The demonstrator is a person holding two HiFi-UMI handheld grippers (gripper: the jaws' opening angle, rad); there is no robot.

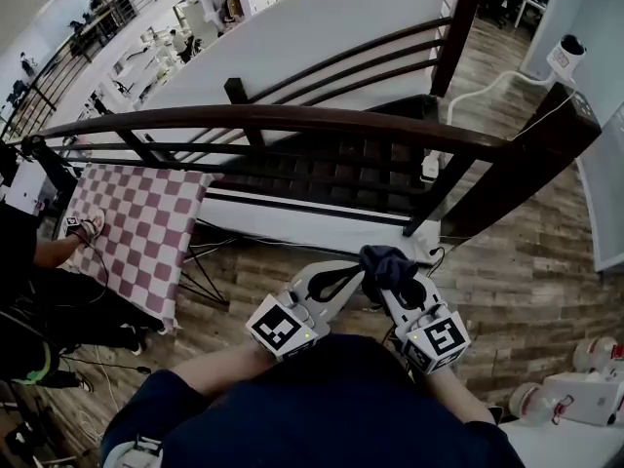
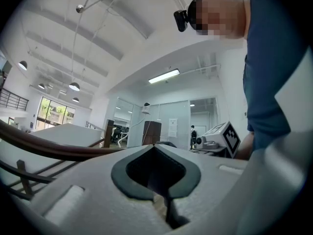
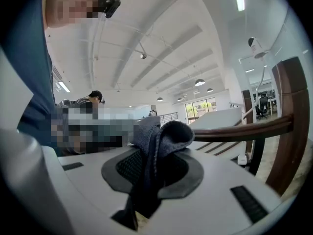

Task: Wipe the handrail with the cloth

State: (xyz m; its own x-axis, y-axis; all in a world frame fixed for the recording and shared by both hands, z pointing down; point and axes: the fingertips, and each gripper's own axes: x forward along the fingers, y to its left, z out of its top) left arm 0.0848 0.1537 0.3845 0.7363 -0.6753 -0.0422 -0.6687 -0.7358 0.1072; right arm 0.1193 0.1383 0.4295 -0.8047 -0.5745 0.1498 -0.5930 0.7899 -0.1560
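Note:
A dark brown wooden handrail (image 1: 292,119) curves across the head view above thin dark rails, ending at a thick post (image 1: 517,169). Well below it, close to my body, my right gripper (image 1: 395,279) is shut on a dark blue-grey cloth (image 1: 386,263). The cloth (image 3: 159,141) bunches up out of the closed jaws in the right gripper view, with the handrail (image 3: 244,129) to the right behind it. My left gripper (image 1: 343,283) sits beside the right one, shut with nothing in it. The handrail (image 2: 54,148) crosses low left in the left gripper view.
A pink-and-white checked cloth (image 1: 136,237) drapes over a stand at left, next to a seated person's leg (image 1: 58,252). A white charger and cable (image 1: 429,169) hang on the rails. White devices (image 1: 575,388) lie on the wooden floor at lower right.

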